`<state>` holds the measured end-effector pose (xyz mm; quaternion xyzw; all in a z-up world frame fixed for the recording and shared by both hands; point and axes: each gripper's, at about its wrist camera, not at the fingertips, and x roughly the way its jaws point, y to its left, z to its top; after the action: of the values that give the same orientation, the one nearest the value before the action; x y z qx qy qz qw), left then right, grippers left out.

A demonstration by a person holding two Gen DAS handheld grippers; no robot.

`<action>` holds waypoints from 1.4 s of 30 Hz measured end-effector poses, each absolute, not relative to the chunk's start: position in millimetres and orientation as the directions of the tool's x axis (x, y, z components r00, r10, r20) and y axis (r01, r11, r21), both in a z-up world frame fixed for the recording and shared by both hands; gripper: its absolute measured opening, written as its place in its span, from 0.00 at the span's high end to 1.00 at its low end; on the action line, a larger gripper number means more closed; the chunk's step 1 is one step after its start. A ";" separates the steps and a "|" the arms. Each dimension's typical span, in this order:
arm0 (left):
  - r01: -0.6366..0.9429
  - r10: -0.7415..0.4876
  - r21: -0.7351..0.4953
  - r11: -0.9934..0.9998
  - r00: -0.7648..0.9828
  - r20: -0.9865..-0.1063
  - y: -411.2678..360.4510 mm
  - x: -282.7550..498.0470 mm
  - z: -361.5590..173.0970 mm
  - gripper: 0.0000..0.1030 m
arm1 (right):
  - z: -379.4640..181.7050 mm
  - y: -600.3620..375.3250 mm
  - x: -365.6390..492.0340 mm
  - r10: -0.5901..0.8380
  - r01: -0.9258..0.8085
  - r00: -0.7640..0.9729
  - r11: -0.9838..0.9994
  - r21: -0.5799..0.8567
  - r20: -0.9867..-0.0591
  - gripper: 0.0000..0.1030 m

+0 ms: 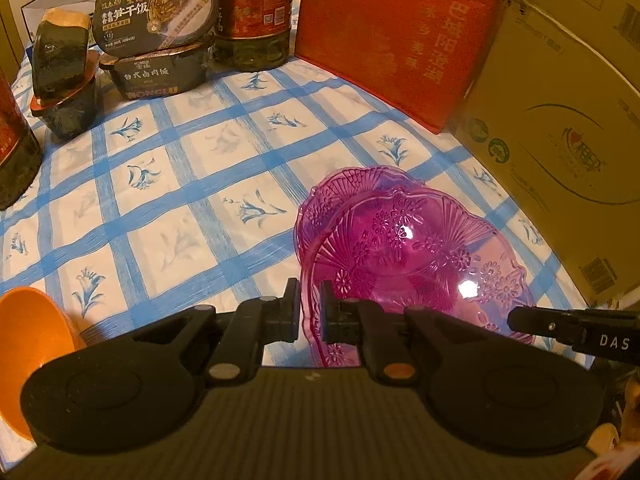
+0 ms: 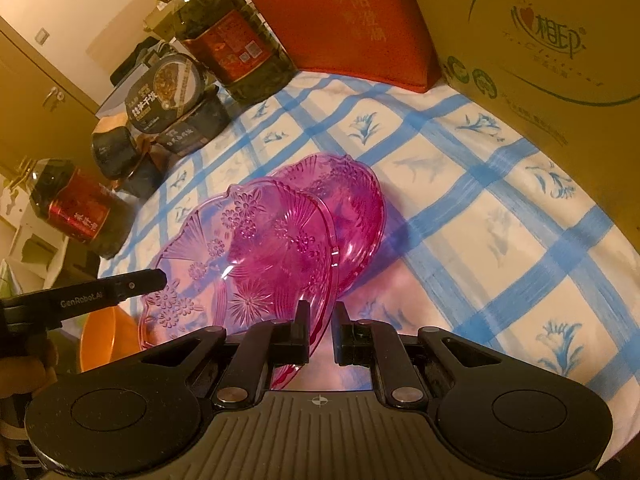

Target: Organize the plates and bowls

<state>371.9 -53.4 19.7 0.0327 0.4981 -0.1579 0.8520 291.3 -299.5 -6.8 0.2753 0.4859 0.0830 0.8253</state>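
Note:
Two clear magenta plastic plates overlap on the blue-checked tablecloth. The near plate [image 1: 416, 256] is tilted and lifted, resting over the far plate [image 1: 352, 184]. My left gripper [image 1: 310, 312] is shut on the near plate's left rim. My right gripper [image 2: 321, 328] is shut on the opposite rim of the same plate [image 2: 256, 248]; the far plate [image 2: 356, 208] lies behind it. The right gripper also shows in the left wrist view [image 1: 528, 320], and the left gripper in the right wrist view [image 2: 152, 280]. An orange bowl [image 1: 28, 344] sits at the near left; the right wrist view shows it too [image 2: 104, 340].
Black instant-meal boxes [image 1: 160, 40], dark jars [image 1: 256, 12] [image 2: 76, 208], a red bag [image 1: 400, 40] and a cardboard carton [image 1: 560, 128] line the back and right sides of the table [image 1: 180, 184].

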 end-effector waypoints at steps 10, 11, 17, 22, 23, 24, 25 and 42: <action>0.271 -0.231 -0.114 0.956 0.452 -0.861 -64.1 411.2 -12.4 0.93 | -23.2 -305.0 336.1 0.372 0.088 0.522 0.871 0.483 -0.767 0.89; 0.269 -0.231 -0.115 0.956 0.452 -0.862 -65.4 414.6 -15.9 0.93 | -25.5 -306.0 340.2 0.370 0.084 0.523 0.875 0.478 -0.768 0.89; 0.258 -0.234 -0.126 0.958 0.452 -0.861 -72.9 430.4 -34.0 0.93 | -37.6 -309.3 360.1 0.342 0.056 0.525 0.900 0.432 -0.779 0.89; 0.262 -0.232 -0.118 0.958 0.462 -0.856 -77.2 434.5 -41.1 0.93 | -47.6 -309.4 370.1 0.322 0.039 0.522 0.916 0.399 -0.790 0.89; 0.267 -0.229 -0.111 0.957 0.464 -0.856 -78.2 434.6 -42.2 0.93 | -49.2 -308.9 371.2 0.317 0.033 0.522 0.920 0.390 -0.792 0.89; 0.270 -0.228 -0.108 0.957 0.463 -0.857 -79.2 435.2 -43.6 0.93 | -50.6 -308.2 372.3 0.311 0.029 0.522 0.924 0.381 -0.794 0.89; 0.269 -0.228 -0.110 0.957 0.462 -0.857 -79.2 435.7 -44.8 0.93 | -52.0 -307.4 372.9 0.307 0.026 0.521 0.927 0.374 -0.796 0.89; 0.242 -0.221 -0.115 0.963 0.474 -0.852 -75.4 432.8 -47.2 0.86 | -56.9 -306.3 377.4 0.320 -0.020 0.560 0.927 0.373 -0.765 0.41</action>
<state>432.8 -75.4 -47.2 0.0105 0.4946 -0.1349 0.8585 377.4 -306.3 -56.9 0.1634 0.4589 0.0980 0.8678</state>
